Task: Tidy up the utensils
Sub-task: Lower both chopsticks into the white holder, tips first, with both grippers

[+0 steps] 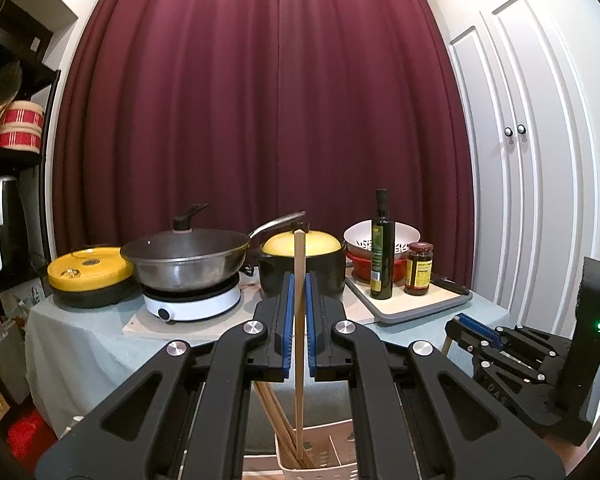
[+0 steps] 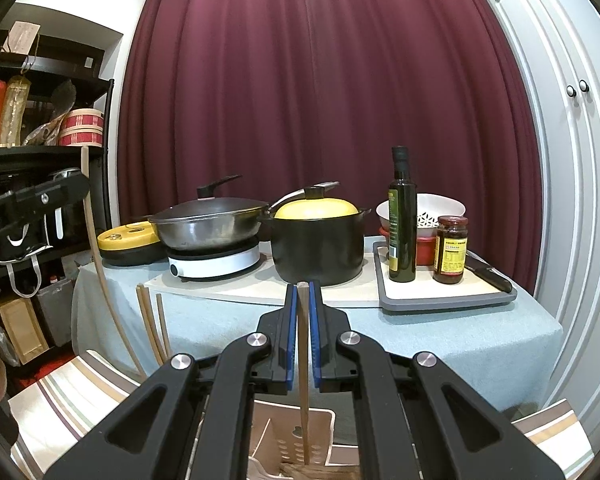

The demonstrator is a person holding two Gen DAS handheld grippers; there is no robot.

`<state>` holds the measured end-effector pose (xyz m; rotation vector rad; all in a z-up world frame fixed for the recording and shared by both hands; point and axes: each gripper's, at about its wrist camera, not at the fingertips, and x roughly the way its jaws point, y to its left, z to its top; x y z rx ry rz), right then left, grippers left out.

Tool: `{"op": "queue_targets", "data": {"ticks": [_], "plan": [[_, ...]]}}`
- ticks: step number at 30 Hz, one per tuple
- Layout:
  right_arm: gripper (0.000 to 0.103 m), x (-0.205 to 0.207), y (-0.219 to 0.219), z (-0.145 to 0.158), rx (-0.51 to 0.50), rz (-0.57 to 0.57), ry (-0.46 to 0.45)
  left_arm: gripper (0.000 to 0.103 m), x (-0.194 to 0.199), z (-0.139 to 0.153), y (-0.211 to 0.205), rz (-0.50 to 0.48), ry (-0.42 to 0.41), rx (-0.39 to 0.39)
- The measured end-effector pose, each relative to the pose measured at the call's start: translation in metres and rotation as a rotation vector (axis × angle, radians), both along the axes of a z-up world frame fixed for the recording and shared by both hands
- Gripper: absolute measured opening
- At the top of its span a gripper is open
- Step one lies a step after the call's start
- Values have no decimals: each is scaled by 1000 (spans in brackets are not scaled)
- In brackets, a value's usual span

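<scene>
Chopstick (image 1: 299,320) is clamped upright in the left gripper (image 1: 299,300), another (image 2: 302,360) likewise in the right gripper (image 2: 303,312), each tip aligned over the holder (image 1: 324,450) for vertical insertion.

Left gripper (image 1: 299,280): black linkage arms, round silver pivot screws, blue ribbed pads (image 1: 287,320) lining both fingers. Right gripper (image 2: 303,292): same black build, silver screws, blue pads (image 2: 289,336). Its housing carries a lit green indicator and faint embossed lettering, possibly "DAS".
</scene>
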<state>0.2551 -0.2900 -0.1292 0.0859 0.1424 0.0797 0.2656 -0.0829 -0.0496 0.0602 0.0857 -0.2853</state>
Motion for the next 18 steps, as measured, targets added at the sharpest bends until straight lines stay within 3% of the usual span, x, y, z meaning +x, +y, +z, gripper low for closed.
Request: {"op": "queue_targets", "data": {"ticks": [18], "plan": [[7, 3, 4, -6, -13, -4, 34, 6, 24, -41, 0, 14, 101, 28]]}}
